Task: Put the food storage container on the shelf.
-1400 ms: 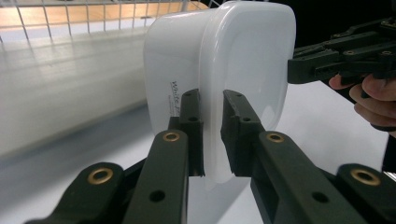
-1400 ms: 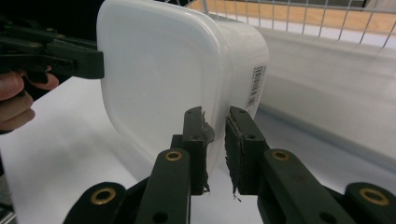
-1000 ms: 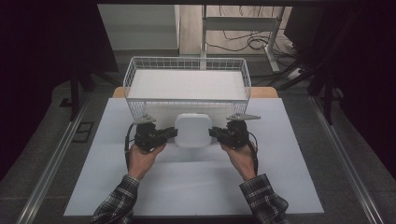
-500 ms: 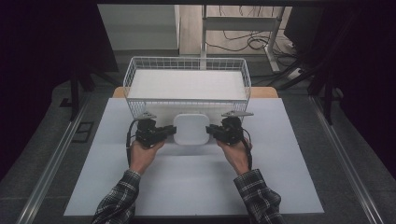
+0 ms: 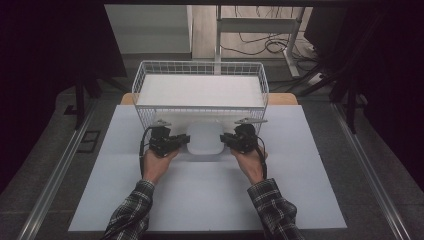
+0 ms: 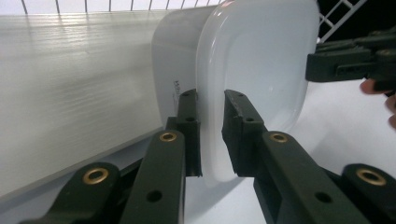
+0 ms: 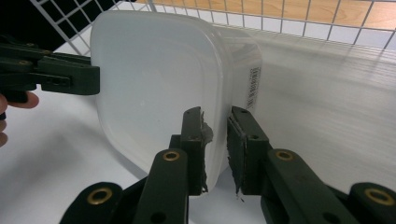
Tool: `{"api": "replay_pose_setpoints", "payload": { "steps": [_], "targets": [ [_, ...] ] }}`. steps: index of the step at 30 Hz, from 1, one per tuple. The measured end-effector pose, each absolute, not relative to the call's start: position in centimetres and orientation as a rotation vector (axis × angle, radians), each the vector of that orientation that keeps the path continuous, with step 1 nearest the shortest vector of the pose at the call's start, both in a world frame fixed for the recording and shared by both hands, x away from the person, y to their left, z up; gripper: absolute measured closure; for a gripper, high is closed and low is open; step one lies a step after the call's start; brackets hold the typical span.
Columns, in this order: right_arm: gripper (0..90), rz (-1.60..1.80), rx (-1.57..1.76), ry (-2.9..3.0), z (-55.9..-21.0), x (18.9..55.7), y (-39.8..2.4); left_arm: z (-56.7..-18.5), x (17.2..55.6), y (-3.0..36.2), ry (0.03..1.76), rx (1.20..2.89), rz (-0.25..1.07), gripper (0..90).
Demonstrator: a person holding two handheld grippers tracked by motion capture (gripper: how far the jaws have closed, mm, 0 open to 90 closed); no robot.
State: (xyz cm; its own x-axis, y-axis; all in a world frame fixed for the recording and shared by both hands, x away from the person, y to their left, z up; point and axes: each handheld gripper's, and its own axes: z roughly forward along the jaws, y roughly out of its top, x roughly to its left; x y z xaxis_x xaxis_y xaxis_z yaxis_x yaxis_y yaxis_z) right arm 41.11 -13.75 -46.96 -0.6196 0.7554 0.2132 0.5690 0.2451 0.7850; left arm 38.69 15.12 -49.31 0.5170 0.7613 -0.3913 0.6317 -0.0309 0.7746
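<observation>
Left tool [image 5: 176, 142]: jaws pinch the left rim of the white container [image 5: 204, 139]; in the left gripper view the rim sits between the two black jaws [image 6: 212, 135], pads close on either side

Container: held between both tools, just in front of the near wall of the wire basket [image 5: 200, 67], on or just above the white surface [image 5: 210, 190]; which of the two cannot be told. It is roughly square with rounded corners, so no marked long axis. Both hands are equally near, one at each side

Right tool [image 5: 231, 141]: jaws pinch the right rim, seen in the right gripper view [image 7: 215, 149]

Judgement: the basket lies straight ahead of the container, its near wall standing between them. Any move into it calls for a lift over that top rim. Open room lies towards the person and to both sides; the basket floor appears free
</observation>
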Motion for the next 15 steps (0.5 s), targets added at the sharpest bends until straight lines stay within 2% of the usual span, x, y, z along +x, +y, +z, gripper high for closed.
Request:
{"api": "replay_pose_setpoints", "payload": {
  "steps": [13,15],
  "targets": [
    [66.4,1.321,1.202,2.273,-47.1,42.3,-13.4,-49.5,39.5,14.5,1.152,1.738,0.293,68.6],
    [68.1,1.303,1.187,2.256,-47.1,42.3,-13.3,-49.5,39.6,14.3,1.150,1.758,0.329,67.5]
  ]
}}
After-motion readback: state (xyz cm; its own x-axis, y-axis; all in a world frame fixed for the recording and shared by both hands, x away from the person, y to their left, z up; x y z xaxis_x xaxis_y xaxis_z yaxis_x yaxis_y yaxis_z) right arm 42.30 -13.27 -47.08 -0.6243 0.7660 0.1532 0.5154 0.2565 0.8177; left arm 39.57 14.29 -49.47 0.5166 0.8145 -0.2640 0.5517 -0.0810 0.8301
